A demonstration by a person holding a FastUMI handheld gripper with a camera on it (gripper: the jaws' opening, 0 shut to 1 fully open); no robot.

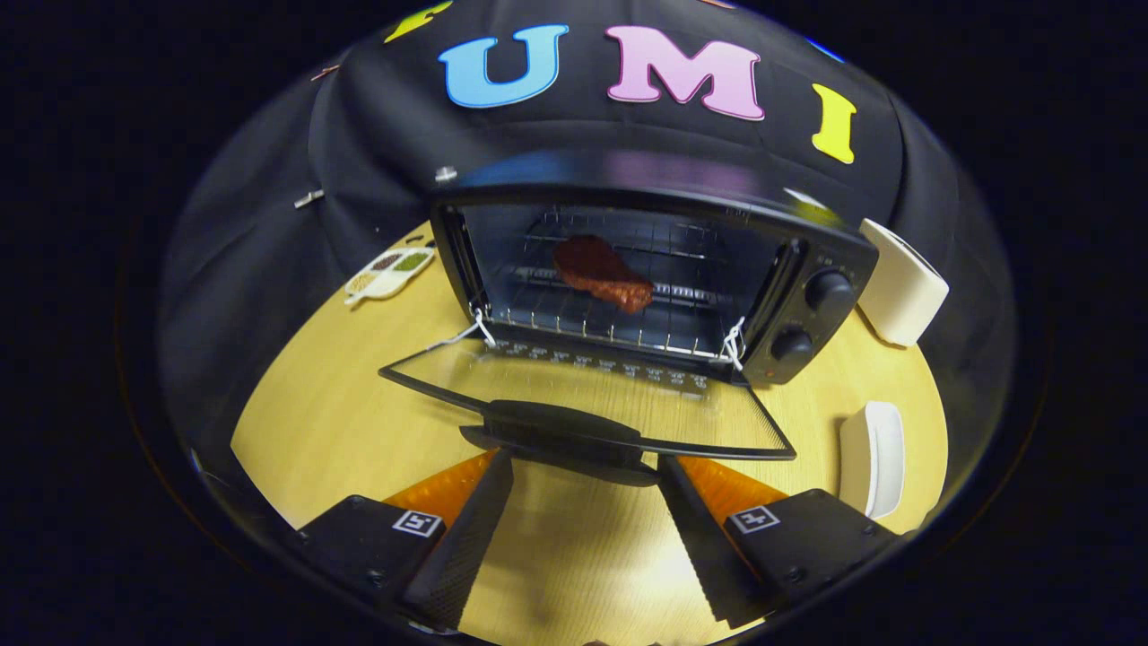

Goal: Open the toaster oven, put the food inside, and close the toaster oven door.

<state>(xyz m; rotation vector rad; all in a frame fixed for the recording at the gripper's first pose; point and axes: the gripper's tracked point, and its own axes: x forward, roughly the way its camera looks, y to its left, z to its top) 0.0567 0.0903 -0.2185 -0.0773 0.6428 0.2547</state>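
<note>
The toaster oven [646, 269] stands straight ahead of the gripper [583, 520] on the tabletop [341, 413], its mouth facing the camera. The food [603, 274] — a dark reddish piece, like a cut of meat — already lies on the wire rack [583, 314] inside, roughly in the middle of the cavity. The glass door [583, 395] is dropped down flat toward the gripper, hinged along the oven's lower front edge, so what seems left of the task is the closing.

The relation that matters is the door handle [560, 431] — a dark bar running crosswise along the door's free edge, its long axis at right angles to the line of the fingers. It sits just at the fingertips [493, 475], spanning the gap between them; whether the tips touch it or lie just under it I cannot tell. The gripper is spread wide and holds nothing, both fingers angled outward with bare tabletop showing between them.

Because the handle lies across the fingers and not along them, pinching it looks awkward; my guess is that the door is better lifted from beneath its free edge and swung up and away, toward the oven's front.

Off to the side, a divided tray [390, 272] lies left of the oven, and two white objects [901, 283] sit to the right near the control knobs [825, 289], well clear of the door's swing.
</note>
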